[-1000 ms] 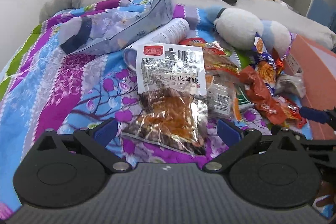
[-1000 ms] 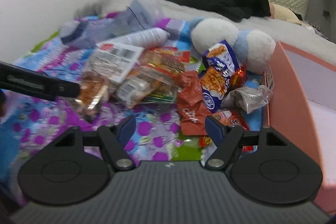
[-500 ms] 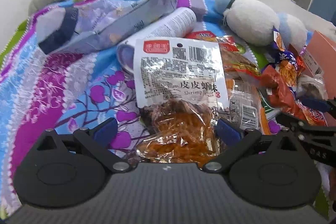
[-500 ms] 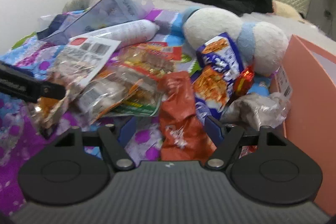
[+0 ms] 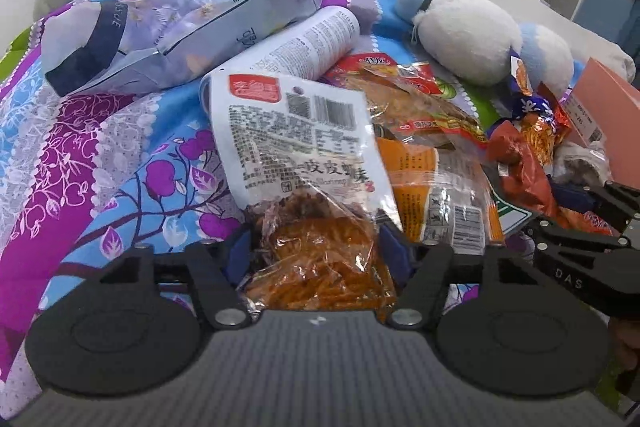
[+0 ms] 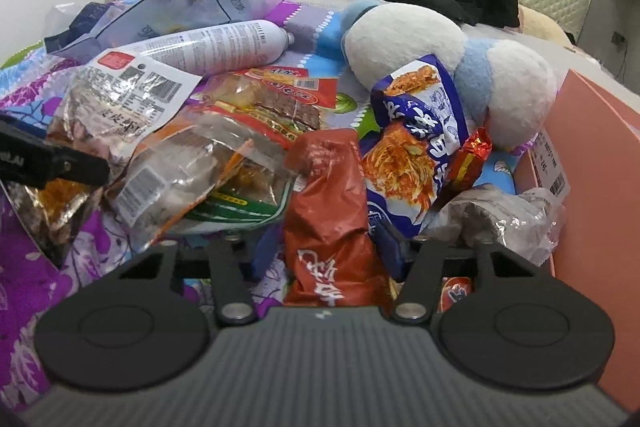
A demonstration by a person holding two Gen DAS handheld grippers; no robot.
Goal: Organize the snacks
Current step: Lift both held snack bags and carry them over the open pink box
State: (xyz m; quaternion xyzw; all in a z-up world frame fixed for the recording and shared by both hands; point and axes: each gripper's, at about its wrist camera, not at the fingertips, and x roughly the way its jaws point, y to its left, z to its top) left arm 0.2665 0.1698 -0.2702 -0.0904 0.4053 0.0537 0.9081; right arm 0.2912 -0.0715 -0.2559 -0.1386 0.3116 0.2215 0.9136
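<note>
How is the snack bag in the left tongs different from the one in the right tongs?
The shrimp snack bag in the left tongs is clear below with orange strips showing and a white printed label above; the red-brown packet in the right tongs is opaque and crumpled with white lettering. The shrimp bag is wider and flatter; the packet is narrower and stands up. Both sets of tongs have just been closing, each around its bag.

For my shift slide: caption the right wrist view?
Right gripper closing on a red-brown snack packet beside the pink box.

Black left claw (image 5: 314, 255) (blue pads), silver pivot screws, ribbed grey housing
</note>
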